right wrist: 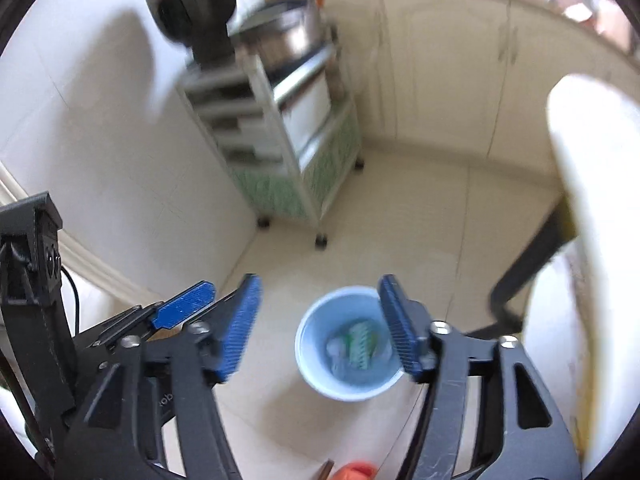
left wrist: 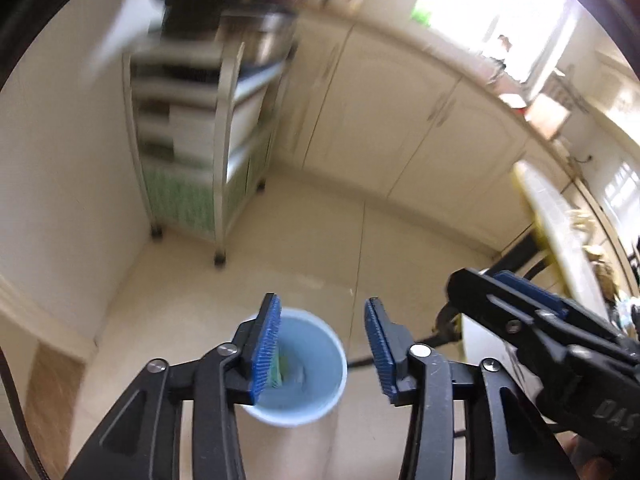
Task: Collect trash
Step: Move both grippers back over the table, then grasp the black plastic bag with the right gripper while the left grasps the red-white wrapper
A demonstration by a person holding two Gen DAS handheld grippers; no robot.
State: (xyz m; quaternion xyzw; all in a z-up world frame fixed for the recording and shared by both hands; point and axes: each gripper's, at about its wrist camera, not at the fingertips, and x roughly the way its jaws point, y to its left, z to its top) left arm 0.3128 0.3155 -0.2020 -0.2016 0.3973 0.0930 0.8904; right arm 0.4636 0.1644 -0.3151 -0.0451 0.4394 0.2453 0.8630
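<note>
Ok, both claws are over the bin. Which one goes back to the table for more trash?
Right, probably. The right claw is open, empty and beside the table; the left claw, also empty, would have to reach across it.

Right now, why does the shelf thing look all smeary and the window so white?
Left wrist view: the shelf rack is streaked by motion blur, and the window is blown out by glare. Right wrist view: the rack is smeared too, while the bin is only a little soft.
</note>
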